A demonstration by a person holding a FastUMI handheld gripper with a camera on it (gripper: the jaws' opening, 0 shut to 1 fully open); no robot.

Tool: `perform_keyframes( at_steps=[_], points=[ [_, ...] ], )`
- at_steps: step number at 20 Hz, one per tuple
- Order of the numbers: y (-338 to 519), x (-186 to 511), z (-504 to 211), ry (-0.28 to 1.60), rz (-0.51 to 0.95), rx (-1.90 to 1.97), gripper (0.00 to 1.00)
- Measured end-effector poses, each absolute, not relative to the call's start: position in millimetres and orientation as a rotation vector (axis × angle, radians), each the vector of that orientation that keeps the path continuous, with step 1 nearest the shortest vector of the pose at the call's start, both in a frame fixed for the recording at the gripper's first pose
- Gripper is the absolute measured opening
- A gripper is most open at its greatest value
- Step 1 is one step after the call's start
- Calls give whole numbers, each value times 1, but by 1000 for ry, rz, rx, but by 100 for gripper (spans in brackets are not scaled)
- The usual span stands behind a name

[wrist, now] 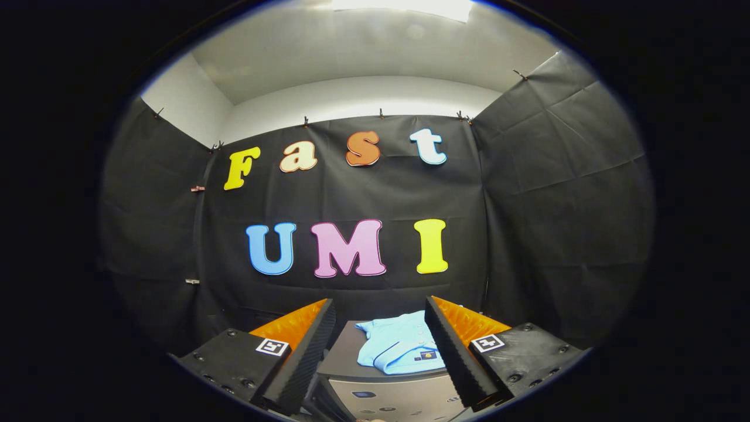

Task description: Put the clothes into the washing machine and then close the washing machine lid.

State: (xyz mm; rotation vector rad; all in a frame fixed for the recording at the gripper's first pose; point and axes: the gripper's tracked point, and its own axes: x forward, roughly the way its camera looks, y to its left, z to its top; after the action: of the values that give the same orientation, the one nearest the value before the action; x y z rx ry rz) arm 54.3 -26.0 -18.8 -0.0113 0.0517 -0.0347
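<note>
gripper [381, 351]: lower centre of the frame, fingers spread wide apart, grasping nothing, both fingertips raised clear of the items below. light blue shirt [397, 349]: folded, collar and buttons showing, small dark tag near its hem; lies between the two fingers and just ahead of them, lower centre. washing machine [387, 395]: bottom centre, grey front panel with controls, dark lid [343, 354] flat on top, the shirt resting on that lid. black cloth wall [556, 193]: backdrop across the middle and both sides.

light blue shirt [398, 349] folded on washing machine [375, 394]
</note>
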Motion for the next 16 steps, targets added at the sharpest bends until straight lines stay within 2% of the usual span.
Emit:
perform_keyframes(
  at_steps=[7,16],
  points=[
    [-47,109,-38,124,-55,-20,97],
    [-77,190,-121,365,-86,-45,98]
  ],
)
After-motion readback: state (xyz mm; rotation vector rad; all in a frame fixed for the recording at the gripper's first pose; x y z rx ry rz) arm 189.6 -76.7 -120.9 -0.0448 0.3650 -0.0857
